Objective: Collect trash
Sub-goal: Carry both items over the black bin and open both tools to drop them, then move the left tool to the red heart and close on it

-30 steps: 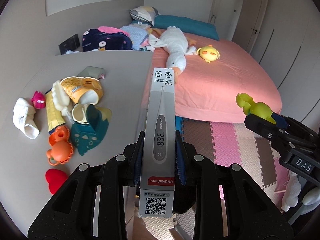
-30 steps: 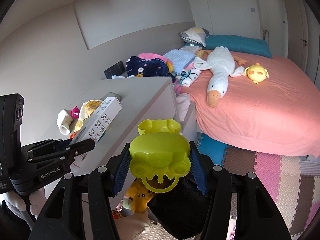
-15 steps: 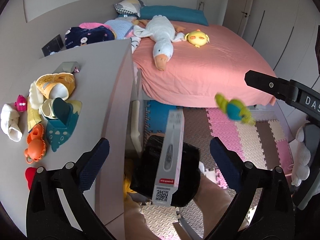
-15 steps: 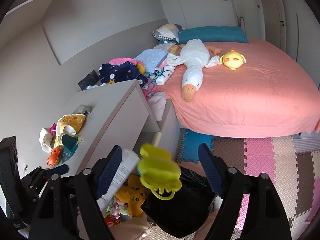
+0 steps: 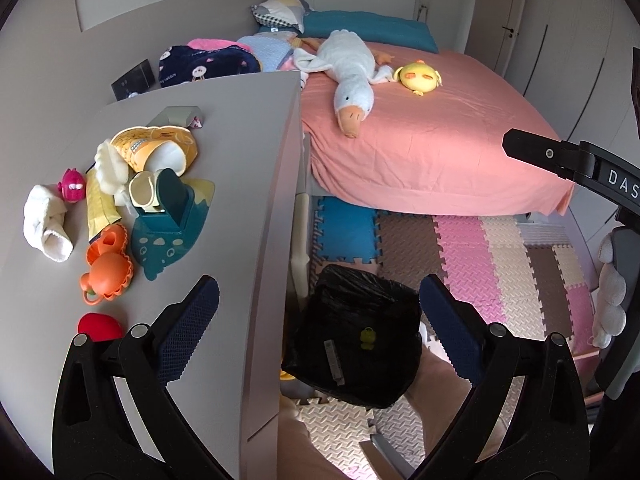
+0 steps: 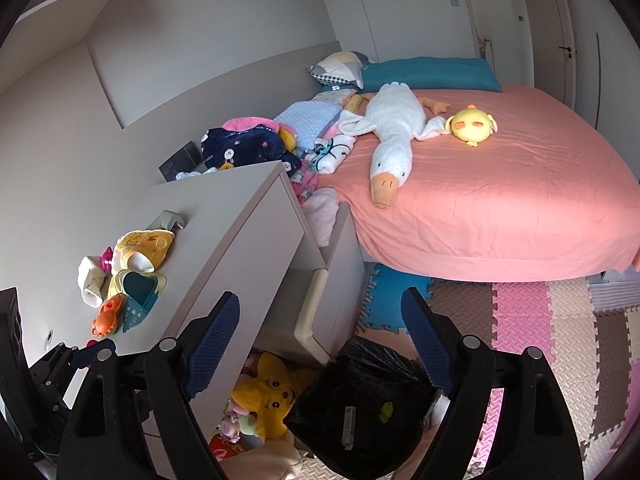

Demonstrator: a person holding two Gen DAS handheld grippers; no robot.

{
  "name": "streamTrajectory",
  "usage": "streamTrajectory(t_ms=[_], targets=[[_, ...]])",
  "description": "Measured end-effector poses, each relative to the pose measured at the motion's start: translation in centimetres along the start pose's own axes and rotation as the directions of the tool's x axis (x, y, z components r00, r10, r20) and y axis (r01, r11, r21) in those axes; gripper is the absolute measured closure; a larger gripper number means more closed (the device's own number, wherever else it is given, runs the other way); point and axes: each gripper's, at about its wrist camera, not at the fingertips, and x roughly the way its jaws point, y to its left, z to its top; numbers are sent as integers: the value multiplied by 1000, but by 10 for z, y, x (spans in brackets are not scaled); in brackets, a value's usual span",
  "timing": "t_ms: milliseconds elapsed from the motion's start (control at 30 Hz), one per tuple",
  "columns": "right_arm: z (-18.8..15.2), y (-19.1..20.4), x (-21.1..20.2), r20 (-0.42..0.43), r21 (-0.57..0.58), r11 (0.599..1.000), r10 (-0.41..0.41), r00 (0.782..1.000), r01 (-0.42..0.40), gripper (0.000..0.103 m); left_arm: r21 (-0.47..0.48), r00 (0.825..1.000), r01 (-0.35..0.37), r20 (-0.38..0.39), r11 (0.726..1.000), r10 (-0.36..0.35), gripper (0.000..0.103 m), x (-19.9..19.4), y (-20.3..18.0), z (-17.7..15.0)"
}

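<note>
A bin lined with a black bag stands on the floor beside the grey dresser; it also shows in the right wrist view. Inside lie the thermometer box and the yellow-green frog toy. My left gripper is open and empty above the bin. My right gripper is open and empty above it too. On the dresser top lie an orange toy, a teal holder, a white sock and a red heart.
A pink bed with a white goose plush and yellow chick fills the back right. Foam mats cover the floor. A yellow star plush lies under the dresser. The right gripper's arm shows at right.
Both grippers opened. The thermometer box and the frog toy dropped from them and now lie in the black bin bag.
</note>
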Motion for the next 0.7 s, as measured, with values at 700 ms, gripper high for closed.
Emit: streamTrajectory(t_ms=[700], targets=[[-11,78,29,-72,-136,985,96,993,-105,20,-174,993,-114,9,978,117,7,-26,87,-30]])
